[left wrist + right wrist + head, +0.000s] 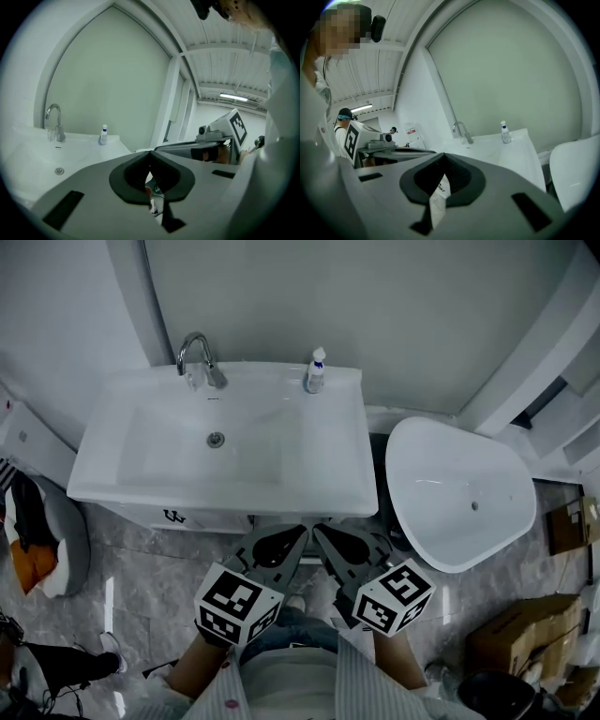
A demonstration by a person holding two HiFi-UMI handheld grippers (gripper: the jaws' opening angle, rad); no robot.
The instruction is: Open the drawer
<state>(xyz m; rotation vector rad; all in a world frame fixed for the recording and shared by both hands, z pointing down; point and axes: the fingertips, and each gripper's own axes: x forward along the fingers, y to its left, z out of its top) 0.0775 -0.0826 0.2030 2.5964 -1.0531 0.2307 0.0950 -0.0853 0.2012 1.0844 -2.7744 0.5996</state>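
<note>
Both grippers hang low in front of the sink [323, 474], tips side by side, nearly touching each other. The left gripper [298, 532] has its jaws together with nothing in them; its own view shows the pads meeting at the tip. Same for the right gripper [442, 157]: jaws together, empty.

The drawer [211, 519] shows only as a thin white strip of front under the sink's near rim, left of your tips and just far of them. Its long axis runs left-right, so the pull has to come straight toward the near side. No handle or grip edge can be made out (the rim overhangs the front, and neither gripper view looks at it).

Judgement: the task hasn't started and nothing touches the drawer. The left gripper is the nearer one, as the visible front lies on its side. You'd likely need to part the jaws, drop lower, and shift left toward the middle of the front before hooking it. A pull at one end could skew the drawer.
</note>
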